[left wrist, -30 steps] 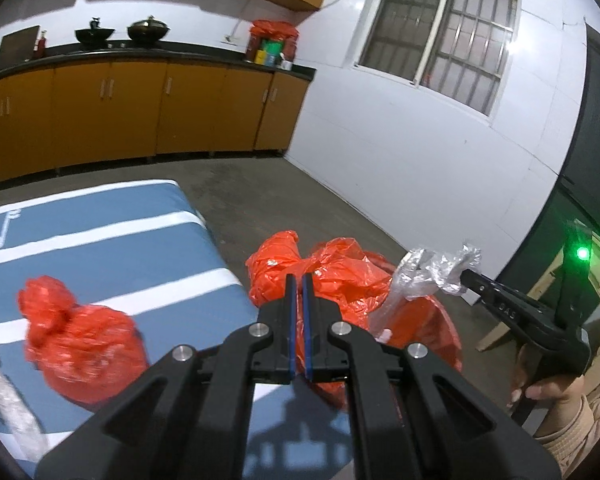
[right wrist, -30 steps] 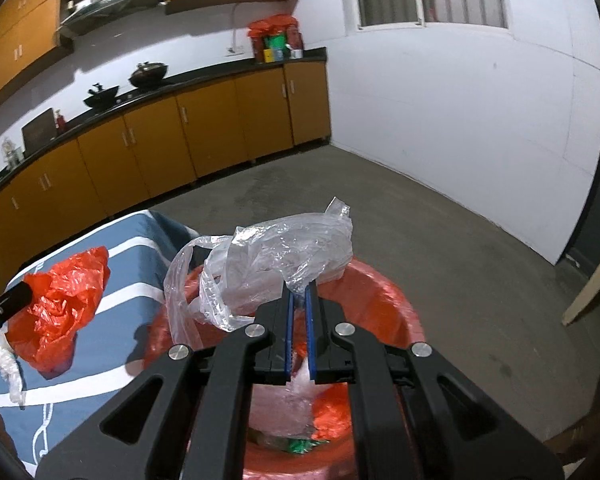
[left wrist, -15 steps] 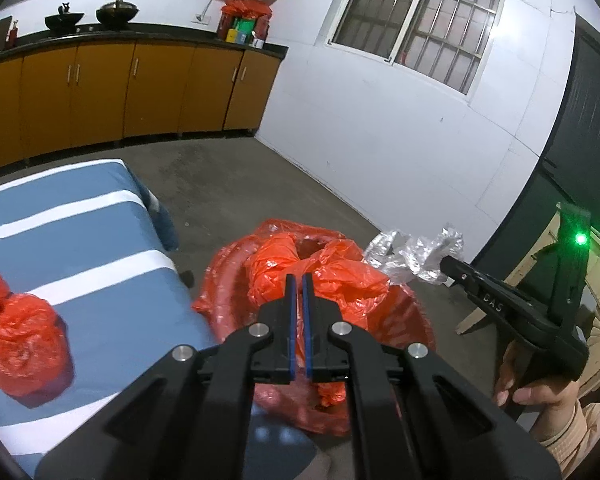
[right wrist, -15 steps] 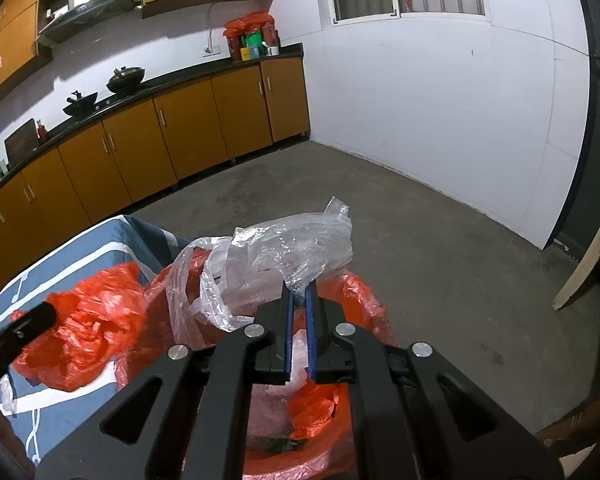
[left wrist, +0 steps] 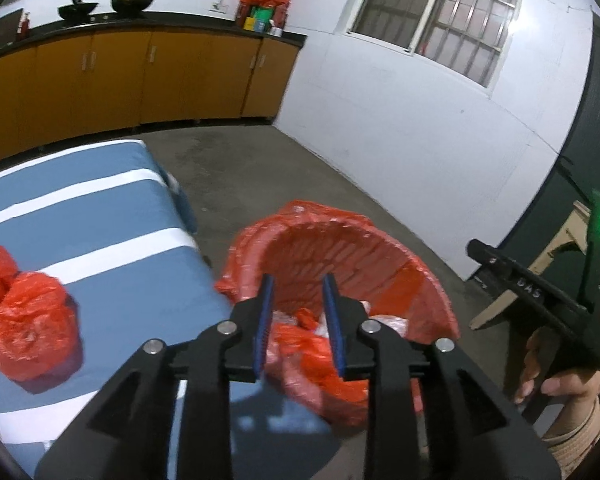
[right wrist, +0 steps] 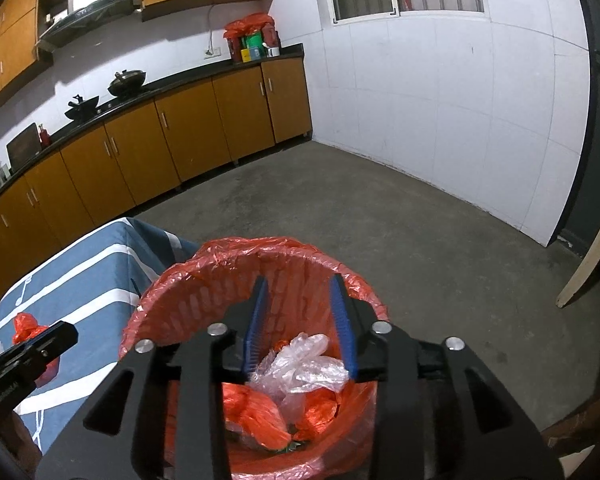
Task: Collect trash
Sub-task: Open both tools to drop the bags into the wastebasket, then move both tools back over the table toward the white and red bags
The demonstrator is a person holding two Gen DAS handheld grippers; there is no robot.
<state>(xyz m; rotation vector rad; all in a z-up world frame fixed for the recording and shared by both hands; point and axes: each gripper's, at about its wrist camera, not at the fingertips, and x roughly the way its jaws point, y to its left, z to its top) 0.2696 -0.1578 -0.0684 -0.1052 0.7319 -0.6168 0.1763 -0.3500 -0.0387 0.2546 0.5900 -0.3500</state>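
Both grippers, left gripper (left wrist: 298, 312) and right gripper (right wrist: 302, 322), hang over the red-lined bin (right wrist: 352, 284), jaws opening, nothing between them; clear plastic bag (right wrist: 304, 364) lies inside. Best lift clear before fetching the red bag (left wrist: 26, 322) on the bench (left wrist: 112, 208)

L gripper (left wrist: 298, 300) and R gripper (right wrist: 302, 308) both tilted downward, jaws opening — nothing pinched between pads; a hand (left wrist: 556, 376) grips R's handle

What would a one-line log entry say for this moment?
left hand-held gripper: opening, nothing gripped | right hand-held gripper: opening, nothing gripped | bin: holds clear bag, red bags | table: red bag left
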